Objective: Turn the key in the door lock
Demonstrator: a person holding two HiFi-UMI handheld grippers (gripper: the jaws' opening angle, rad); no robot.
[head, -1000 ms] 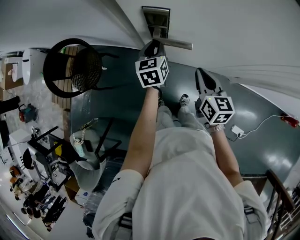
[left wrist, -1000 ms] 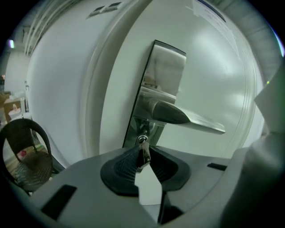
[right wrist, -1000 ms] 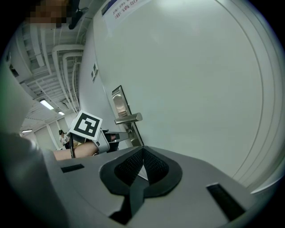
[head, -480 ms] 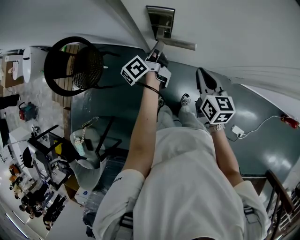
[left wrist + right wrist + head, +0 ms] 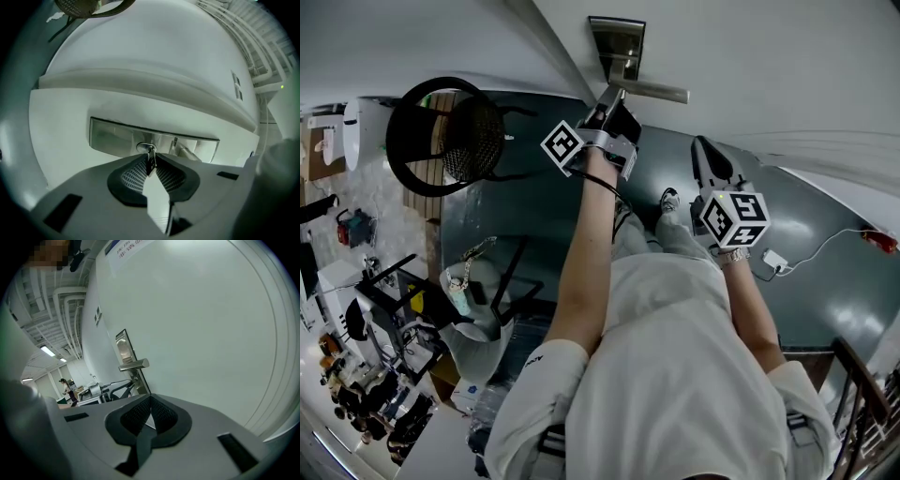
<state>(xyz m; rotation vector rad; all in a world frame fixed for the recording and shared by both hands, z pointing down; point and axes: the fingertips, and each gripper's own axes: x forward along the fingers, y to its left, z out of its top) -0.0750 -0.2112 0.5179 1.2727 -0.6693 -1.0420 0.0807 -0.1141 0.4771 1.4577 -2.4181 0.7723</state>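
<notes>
Left gripper view: fingers (image 5: 133, 173), just opening, pinch key (image 5: 151, 160) in lock (image 5: 144, 148).

Office lab: mesh chair (image 5: 474, 141), cluttered benches (image 5: 382, 394)

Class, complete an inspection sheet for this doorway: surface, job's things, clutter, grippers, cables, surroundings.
Surface: white door, plain around the metal lock plate.
Job's things: key in the keyhole; lever handle beside it.
Clutter: black chair; racks of small items.
Grippers: left gripper fingers pinch the key, its jaws have just been opening; right gripper shut, empty, off the door.
Cables: white plug block with its cable on the floor.
Surroundings: dark glossy floor.
</notes>
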